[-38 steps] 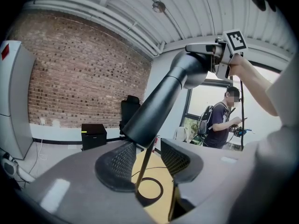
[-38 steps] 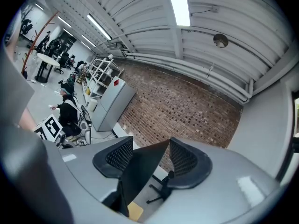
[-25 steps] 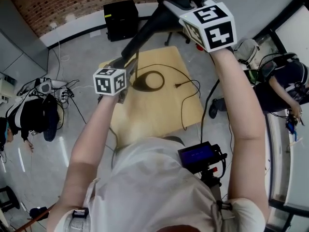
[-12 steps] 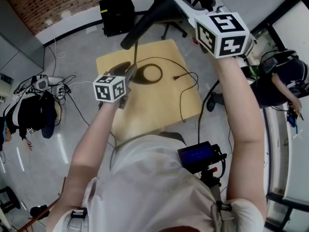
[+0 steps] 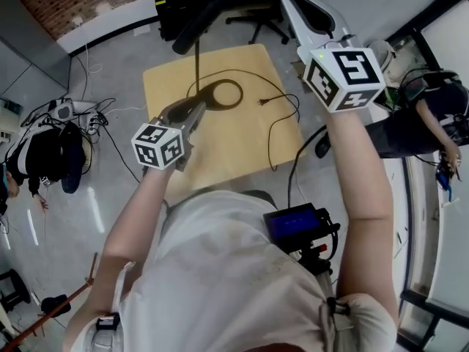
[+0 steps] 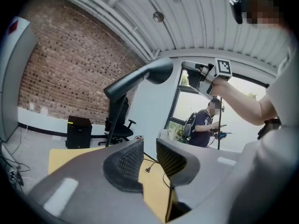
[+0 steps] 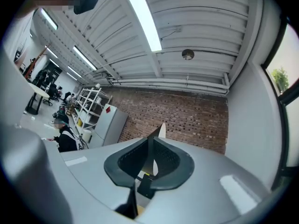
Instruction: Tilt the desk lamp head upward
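Head view has the right gripper (image 5: 297,9) standing clear to the right of the desk lamp head (image 5: 212,9), where a second ago it was up against it. Its jaws have just been closing and now meet on nothing, with only brick wall showing past them in the right gripper view. The left gripper (image 5: 196,108) has drawn back from the lamp's stem (image 5: 196,64) and hangs over the wooden table (image 5: 249,152), near the dark ring (image 5: 220,94) at the stem's foot. Its jaws have been narrowing too, yet a gap remains with nothing in it. In the left gripper view the lamp head slopes upward, and the right gripper is just beside its raised end without touching. I judge the tilt made and both hands letting go.
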A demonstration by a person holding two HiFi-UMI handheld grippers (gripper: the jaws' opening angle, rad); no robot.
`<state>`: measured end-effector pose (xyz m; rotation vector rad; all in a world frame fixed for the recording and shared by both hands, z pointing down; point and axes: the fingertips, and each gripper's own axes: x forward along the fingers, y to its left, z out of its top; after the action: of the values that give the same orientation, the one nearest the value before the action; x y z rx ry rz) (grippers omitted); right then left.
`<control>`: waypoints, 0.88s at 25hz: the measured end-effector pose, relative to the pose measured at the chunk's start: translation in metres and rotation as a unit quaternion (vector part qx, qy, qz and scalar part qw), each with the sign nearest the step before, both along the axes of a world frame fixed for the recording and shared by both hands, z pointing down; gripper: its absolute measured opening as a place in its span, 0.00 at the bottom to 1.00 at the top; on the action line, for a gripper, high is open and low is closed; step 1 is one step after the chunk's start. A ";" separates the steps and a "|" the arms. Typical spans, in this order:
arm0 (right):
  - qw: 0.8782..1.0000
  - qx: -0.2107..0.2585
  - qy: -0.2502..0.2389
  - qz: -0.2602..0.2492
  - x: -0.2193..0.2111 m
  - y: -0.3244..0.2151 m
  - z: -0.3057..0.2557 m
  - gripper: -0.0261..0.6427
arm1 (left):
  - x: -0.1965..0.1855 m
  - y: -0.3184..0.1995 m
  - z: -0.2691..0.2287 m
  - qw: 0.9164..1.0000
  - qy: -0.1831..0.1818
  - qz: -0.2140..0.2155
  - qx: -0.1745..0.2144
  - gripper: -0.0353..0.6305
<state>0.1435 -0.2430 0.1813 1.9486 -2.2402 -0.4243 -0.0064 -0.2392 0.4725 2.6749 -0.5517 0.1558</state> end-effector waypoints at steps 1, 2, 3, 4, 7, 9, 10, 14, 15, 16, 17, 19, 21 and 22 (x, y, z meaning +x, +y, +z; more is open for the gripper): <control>1.000 -0.002 -0.007 -0.008 0.000 0.003 0.007 0.09 | -0.003 0.004 -0.005 1.000 -0.002 0.000 0.008 0.17; 1.000 -0.008 -0.014 -0.018 -0.001 0.006 0.014 0.07 | -0.004 0.009 -0.009 1.000 -0.006 -0.002 0.017 0.17; 0.999 -0.015 -0.021 -0.026 0.000 0.011 0.022 0.06 | -0.003 0.015 -0.015 1.000 -0.009 -0.003 0.025 0.17; 0.999 -0.022 -0.026 -0.032 0.004 0.018 0.028 0.06 | 0.002 0.023 -0.019 0.999 -0.010 -0.004 0.031 0.16; 0.997 -0.036 -0.038 -0.048 0.020 0.042 0.042 0.06 | 0.026 0.050 -0.029 0.999 -0.002 -0.007 0.036 0.15; 0.996 -0.043 -0.039 -0.064 0.023 0.055 0.053 0.06 | 0.039 0.066 -0.034 0.999 0.005 -0.006 0.038 0.14; 0.995 -0.047 -0.039 -0.074 0.022 0.060 0.059 0.06 | 0.044 0.075 -0.036 0.999 0.008 -0.005 0.041 0.13; 0.990 -0.062 -0.049 -0.121 0.020 0.092 0.081 0.06 | 0.057 0.109 -0.047 0.998 0.012 -0.004 0.059 0.06; 0.987 -0.067 -0.053 -0.133 0.019 0.102 0.088 0.06 | 0.057 0.117 -0.048 0.998 0.011 -0.006 0.061 0.06; 0.985 -0.073 -0.059 -0.144 0.017 0.111 0.095 0.06 | 0.056 0.125 -0.048 0.998 0.010 -0.008 0.062 0.06; 0.982 -0.079 -0.066 -0.156 0.015 0.119 0.103 0.06 | 0.054 0.131 -0.047 0.998 0.007 -0.013 0.062 0.06; 0.976 -0.090 -0.088 -0.180 0.011 0.136 0.120 0.06 | 0.047 0.142 -0.043 0.998 0.000 -0.028 0.062 0.06; 0.968 -0.103 -0.102 -0.203 0.008 0.155 0.138 0.06 | 0.039 0.153 -0.039 0.997 -0.004 -0.045 0.059 0.06; 0.966 -0.110 -0.102 -0.213 0.006 0.164 0.148 0.06 | 0.036 0.158 -0.038 0.997 -0.005 -0.052 0.059 0.06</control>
<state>0.1499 -0.0789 0.3292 1.4571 -2.7060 -0.0105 0.0293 -0.0807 0.4346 2.7513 -0.7224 0.1093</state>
